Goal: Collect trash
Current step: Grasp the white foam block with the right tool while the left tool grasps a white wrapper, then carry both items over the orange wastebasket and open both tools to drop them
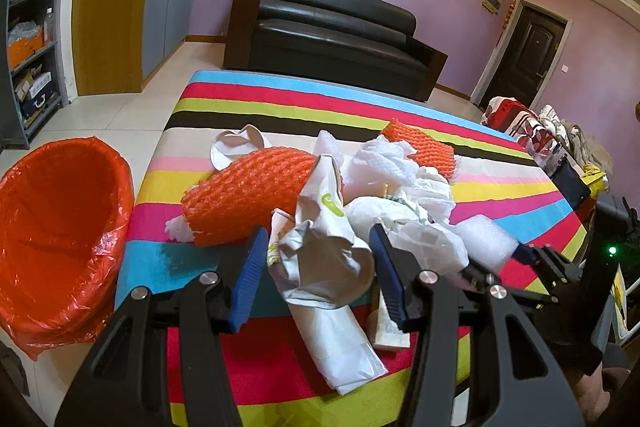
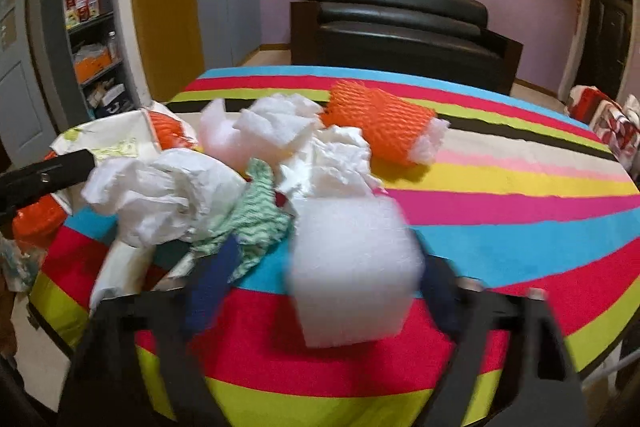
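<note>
A heap of trash lies on the striped table [image 1: 248, 107]: two orange foam nets [image 1: 248, 195] [image 1: 420, 143], white tissues [image 1: 384, 159], a crumpled paper bag [image 1: 320, 239] and a white foam block [image 1: 484, 239]. My left gripper [image 1: 316, 259] is open with its blue pads on either side of the crumpled paper bag. In the right wrist view my right gripper [image 2: 324, 279] is open around the white foam block [image 2: 352, 267], blurred by motion. A green-striped cloth [image 2: 256, 215] lies in the heap.
A bin lined with an orange bag [image 1: 60, 227] stands on the floor left of the table. A black sofa [image 1: 332, 31] stands behind the table. Shelves [image 1: 28, 27] are at the far left. Patterned bags [image 1: 532, 131] lie at the right.
</note>
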Action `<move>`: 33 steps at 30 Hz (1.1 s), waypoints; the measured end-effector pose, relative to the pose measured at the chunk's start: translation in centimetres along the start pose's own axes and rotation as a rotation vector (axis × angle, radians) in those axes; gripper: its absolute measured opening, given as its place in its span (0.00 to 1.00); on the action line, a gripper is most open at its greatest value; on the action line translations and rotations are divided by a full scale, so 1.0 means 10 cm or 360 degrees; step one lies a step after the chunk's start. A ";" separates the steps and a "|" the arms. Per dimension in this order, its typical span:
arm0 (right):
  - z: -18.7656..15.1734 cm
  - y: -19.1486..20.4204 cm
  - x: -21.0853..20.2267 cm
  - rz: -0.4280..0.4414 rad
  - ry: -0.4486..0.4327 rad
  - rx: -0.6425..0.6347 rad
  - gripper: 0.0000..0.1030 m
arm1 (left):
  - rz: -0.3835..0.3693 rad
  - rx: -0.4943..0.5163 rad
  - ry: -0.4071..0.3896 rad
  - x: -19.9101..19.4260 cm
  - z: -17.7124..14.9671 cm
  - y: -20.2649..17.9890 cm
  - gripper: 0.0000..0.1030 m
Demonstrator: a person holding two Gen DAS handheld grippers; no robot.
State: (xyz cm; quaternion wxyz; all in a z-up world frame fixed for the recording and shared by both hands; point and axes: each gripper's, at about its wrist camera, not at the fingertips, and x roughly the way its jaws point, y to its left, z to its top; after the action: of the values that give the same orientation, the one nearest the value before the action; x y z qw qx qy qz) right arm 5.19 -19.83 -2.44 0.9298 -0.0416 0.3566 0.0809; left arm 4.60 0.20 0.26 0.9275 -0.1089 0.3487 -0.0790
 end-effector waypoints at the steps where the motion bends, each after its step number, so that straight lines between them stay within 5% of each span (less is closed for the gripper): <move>1: 0.01 -0.03 0.00 0.0017 0.0005 0.0020 0.50 | -0.0001 0.0004 -0.0006 -0.01 0.00 -0.01 0.49; 18: 0.53 0.24 -0.46 0.0126 -0.0254 0.0080 0.49 | 0.0046 0.0011 -0.0172 -0.37 0.19 0.14 0.49; 33: 0.89 1.15 -0.47 0.0355 -0.0317 -0.0034 0.49 | 0.0290 -0.0179 -0.0313 -0.95 0.34 1.09 0.50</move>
State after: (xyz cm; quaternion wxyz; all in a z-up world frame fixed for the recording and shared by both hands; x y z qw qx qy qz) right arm 5.48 -7.91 7.08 0.9454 -0.0034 0.2641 0.1912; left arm 0.50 13.35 5.93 0.9530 -0.1358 0.2684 0.0364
